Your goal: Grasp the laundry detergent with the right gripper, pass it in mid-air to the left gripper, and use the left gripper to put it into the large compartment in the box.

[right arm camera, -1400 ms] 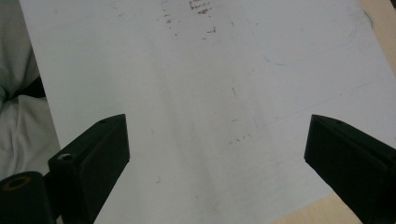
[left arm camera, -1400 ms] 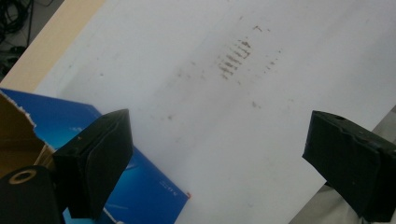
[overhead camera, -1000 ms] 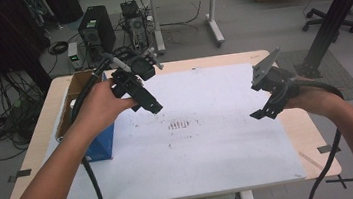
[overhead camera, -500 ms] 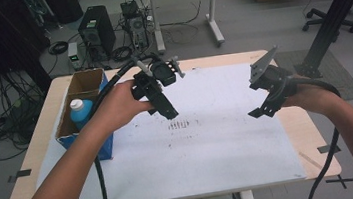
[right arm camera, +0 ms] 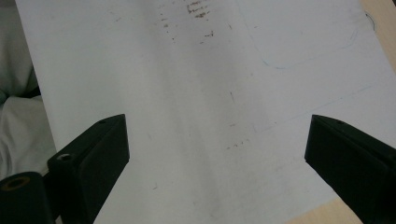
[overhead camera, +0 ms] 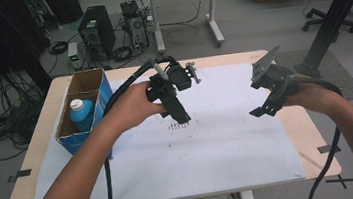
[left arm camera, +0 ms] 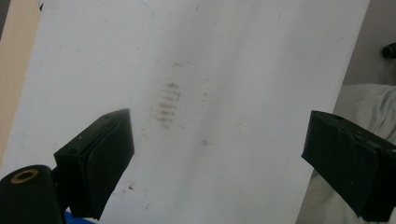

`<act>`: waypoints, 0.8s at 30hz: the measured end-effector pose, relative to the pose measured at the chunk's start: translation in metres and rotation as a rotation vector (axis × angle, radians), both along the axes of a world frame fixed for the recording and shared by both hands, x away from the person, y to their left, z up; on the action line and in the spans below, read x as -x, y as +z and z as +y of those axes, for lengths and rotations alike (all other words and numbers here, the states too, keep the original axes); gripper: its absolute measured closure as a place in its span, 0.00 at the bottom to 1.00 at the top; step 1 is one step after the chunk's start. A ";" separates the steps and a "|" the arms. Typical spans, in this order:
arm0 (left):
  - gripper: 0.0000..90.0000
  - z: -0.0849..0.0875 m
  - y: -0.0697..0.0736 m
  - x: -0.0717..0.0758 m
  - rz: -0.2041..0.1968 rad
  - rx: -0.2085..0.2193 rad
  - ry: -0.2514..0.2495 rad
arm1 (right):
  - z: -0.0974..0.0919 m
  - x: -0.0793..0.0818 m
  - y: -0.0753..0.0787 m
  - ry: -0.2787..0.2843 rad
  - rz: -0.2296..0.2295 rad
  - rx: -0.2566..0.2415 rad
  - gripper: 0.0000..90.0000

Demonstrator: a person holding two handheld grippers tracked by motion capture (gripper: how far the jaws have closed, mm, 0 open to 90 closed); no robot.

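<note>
Left gripper (overhead camera: 183,119): jaws apart, empty, poised over white sheet (overhead camera: 219,140); blue bottle (overhead camera: 81,114) in box (overhead camera: 87,82) beside. Right gripper (overhead camera: 262,112): apart, empty, idle.

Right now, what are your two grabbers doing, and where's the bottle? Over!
Left gripper open, empty, over the white sheet. Right gripper open, empty, hovering. Bottle upright in the box. Nothing in the way.

Left claw (overhead camera: 182,118) open, angled down, right claw (overhead camera: 261,112) open
</note>
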State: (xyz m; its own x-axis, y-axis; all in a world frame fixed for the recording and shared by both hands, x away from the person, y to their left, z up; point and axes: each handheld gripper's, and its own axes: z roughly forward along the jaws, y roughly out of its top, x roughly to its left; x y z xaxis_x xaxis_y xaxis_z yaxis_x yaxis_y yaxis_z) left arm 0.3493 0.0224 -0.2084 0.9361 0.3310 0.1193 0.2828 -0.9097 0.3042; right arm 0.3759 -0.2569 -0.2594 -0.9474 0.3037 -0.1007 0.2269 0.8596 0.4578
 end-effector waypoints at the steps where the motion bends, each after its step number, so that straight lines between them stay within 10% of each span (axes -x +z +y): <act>1: 0.10 -0.001 0.000 0.000 0.000 0.004 -0.002 | 0.000 0.000 0.000 -0.003 0.002 0.000 0.07; 24: 0.10 -0.008 0.000 -0.002 -0.002 0.019 -0.019 | 0.001 -0.002 -0.005 -0.002 0.006 0.001 0.07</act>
State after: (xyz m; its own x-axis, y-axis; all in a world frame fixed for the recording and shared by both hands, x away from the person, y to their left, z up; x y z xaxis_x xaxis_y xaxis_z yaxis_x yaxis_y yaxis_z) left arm 0.3510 0.0146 -0.2088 0.9421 0.3149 0.1150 0.2646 -0.9091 0.3217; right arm 0.3774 -0.2563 -0.2645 -0.9473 0.3057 -0.0957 0.2314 0.8595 0.4558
